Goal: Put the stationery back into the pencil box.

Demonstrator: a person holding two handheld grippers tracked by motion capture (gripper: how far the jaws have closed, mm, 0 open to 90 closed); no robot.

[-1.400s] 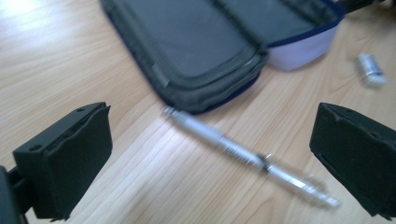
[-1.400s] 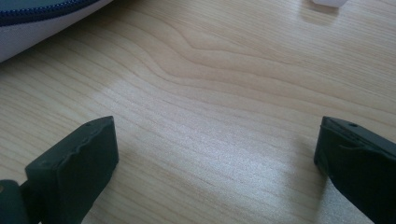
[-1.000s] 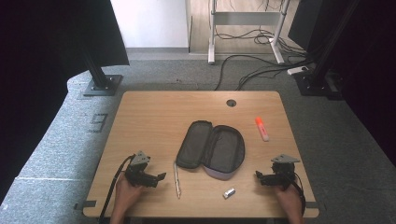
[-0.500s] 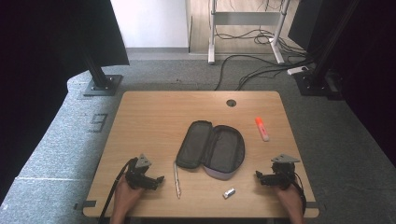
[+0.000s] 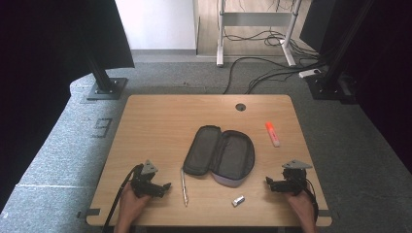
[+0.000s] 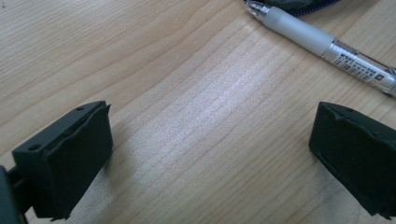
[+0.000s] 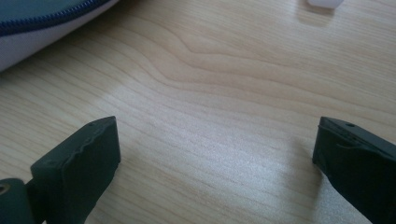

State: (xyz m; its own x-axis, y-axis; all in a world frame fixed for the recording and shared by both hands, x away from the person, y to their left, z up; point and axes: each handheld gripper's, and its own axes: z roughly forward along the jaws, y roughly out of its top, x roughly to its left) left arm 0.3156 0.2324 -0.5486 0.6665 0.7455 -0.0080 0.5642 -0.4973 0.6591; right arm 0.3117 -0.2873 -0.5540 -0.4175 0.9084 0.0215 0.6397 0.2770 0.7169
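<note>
High view: the left gripper [image 5: 163,187] rests on the table [image 5: 160,116] at 7 o'clock, pointing toward 3 o'clock at the pen [image 5: 183,186] just beside it. The right gripper [image 5: 270,182] sits at 5 o'clock. An open pencil case [image 5: 219,155] lies between them, toward 12.

Left gripper view: 2 jaws spread wide, holding nothing; the pen [image 6: 322,43] lies at 1 o'clock, near the pencil case.

Right gripper view: jaws wide apart, empty, over bare wood; the pencil case [image 7: 42,21] is at 11 o'clock.

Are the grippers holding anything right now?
No, nothing is held. The left gripper and right gripper are both open over bare table. The pen lies loose near the left one.
</note>
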